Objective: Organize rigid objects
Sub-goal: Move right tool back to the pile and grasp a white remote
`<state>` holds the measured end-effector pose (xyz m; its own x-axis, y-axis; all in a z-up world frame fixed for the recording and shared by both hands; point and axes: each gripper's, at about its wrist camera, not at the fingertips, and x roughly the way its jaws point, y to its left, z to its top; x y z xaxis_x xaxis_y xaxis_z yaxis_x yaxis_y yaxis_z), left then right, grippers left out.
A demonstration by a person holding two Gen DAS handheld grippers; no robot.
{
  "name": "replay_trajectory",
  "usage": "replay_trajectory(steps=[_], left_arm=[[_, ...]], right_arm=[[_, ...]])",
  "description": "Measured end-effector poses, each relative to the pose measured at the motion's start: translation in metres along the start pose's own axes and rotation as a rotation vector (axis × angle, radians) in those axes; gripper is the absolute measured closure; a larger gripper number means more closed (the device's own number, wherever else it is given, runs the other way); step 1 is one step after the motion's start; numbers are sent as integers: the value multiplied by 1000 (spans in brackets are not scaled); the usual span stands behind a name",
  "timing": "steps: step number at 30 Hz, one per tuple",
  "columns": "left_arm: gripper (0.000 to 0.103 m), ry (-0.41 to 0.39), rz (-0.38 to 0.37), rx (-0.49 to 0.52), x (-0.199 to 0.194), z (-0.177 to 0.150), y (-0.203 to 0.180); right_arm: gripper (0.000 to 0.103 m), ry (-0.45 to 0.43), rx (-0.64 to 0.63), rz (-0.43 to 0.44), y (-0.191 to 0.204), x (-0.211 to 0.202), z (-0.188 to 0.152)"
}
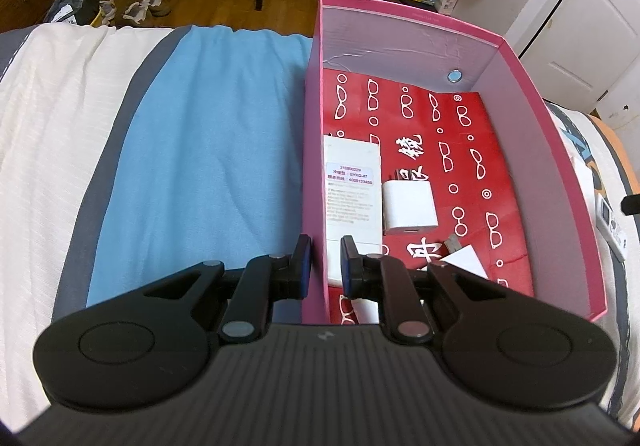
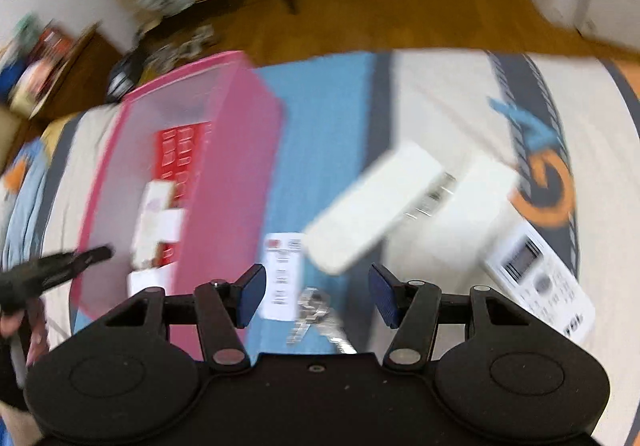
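**Straddling the box wall, left; hovering over loose items, right**

Left gripper (image 1: pixel 326 262): aimed forward and down along the pink box (image 1: pixel 312 165), which sits on the bed (image 1: pixel 60 105). Its jaws stand slightly apart with the box's left wall passing between them; whether the pads press the cardboard I cannot tell. One finger is outside over the blue blanket (image 1: pixel 208 133), the other inside just above a white remote (image 1: pixel 352 185) lying face-down along that wall.

Inside the box, left wrist view only: red paper printed with glasses (image 1: pixel 460 133) lining the floor, a white charger plug (image 1: pixel 408 205) just beside the remote, and a white triangular scrap (image 1: pixel 466 260) near the front.

Right gripper (image 2: pixel 318 294): tilted, frame heavily motion-blurred. Jaws spread wide, holding nothing. Between and below them lie a bunch of keys (image 2: pixel 316 316) and a white printed card (image 2: pixel 282 274) on the blanket.

Right wrist view only: a long white remote (image 2: pixel 376 205) beyond the fingers, angled across the blanket's edge; a white remote with screen and buttons (image 2: pixel 540 282) to the right on the patterned bedcover; another white item behind it, too blurred to name. The box (image 2: pixel 236 173) shows at left, and the left gripper (image 2: pixel 72 262) at its near corner.
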<state>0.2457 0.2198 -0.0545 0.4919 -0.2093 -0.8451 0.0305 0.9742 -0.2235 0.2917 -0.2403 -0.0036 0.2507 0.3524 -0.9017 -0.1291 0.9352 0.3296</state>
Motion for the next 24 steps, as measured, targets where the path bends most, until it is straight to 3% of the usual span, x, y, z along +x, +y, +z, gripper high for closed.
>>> replay_trajectory(steps=[6, 12, 15, 20, 21, 24], left_arm=[[90, 1, 0, -4, 0, 0, 0], [90, 8, 3, 3, 0, 1, 1], [90, 11, 2, -1, 2, 0, 1], [90, 23, 8, 0, 9, -1, 1], [90, 25, 10, -1, 10, -1, 0], [90, 26, 14, 2, 10, -1, -1]], right_arm=[[41, 1, 147, -37, -54, 27, -13], [47, -69, 211, -54, -84, 48, -24], [47, -117, 248, -27, -96, 55, -32], [42, -273, 240, 6, -100, 64, -45], [43, -302, 222, 2, -98, 64, -48], [64, -369, 191, -3, -95, 55, -53]])
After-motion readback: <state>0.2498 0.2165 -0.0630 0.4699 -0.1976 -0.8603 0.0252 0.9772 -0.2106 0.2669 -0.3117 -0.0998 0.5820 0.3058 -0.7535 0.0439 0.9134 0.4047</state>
